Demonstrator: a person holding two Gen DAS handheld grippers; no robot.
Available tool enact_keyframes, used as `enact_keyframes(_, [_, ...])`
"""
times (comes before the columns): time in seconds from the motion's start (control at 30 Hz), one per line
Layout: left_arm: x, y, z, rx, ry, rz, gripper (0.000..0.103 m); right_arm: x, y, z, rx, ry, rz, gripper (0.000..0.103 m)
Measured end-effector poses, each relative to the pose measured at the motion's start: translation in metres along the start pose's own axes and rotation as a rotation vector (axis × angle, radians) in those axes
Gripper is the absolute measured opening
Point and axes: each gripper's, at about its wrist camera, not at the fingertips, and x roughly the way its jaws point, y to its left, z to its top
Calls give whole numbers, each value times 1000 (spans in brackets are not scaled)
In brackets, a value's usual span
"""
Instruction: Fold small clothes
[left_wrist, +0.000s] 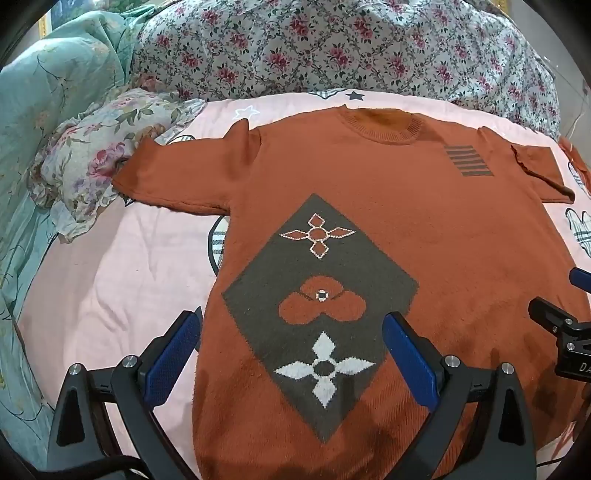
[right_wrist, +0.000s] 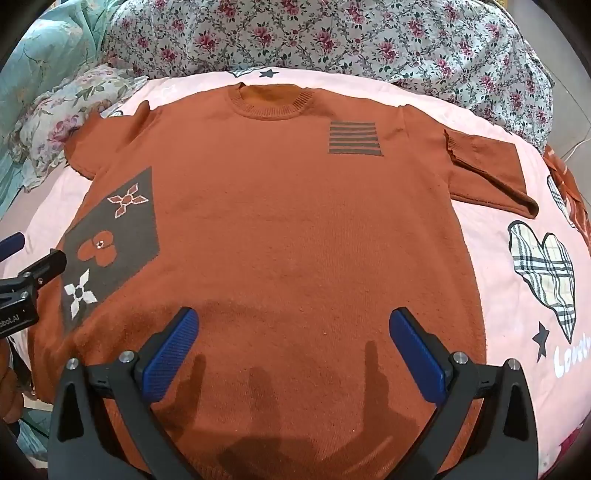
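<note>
A rust-orange knit sweater lies flat and face up on the pink sheet, collar far from me. It has a grey diamond patch with flower shapes and a striped grey square. Its left sleeve is spread out; its right sleeve is partly doubled back. My left gripper is open and empty above the lower left hem. My right gripper is open and empty above the sweater near its lower middle. The right gripper also shows at the left wrist view's right edge.
A floral quilt is heaped along the far side. A floral pillow and teal bedding lie at the left. The pink sheet has a plaid heart print at the right.
</note>
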Motion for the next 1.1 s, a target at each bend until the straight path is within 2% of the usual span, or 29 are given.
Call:
enact_keyframes(0.87, [1,-2,2,-3,3,-10,100,-4,-2,4,8,-17,7,103])
enact_keyframes(1.1, [3,-2,2,8,7,0,101,-4,-3,6,11,9,1,103])
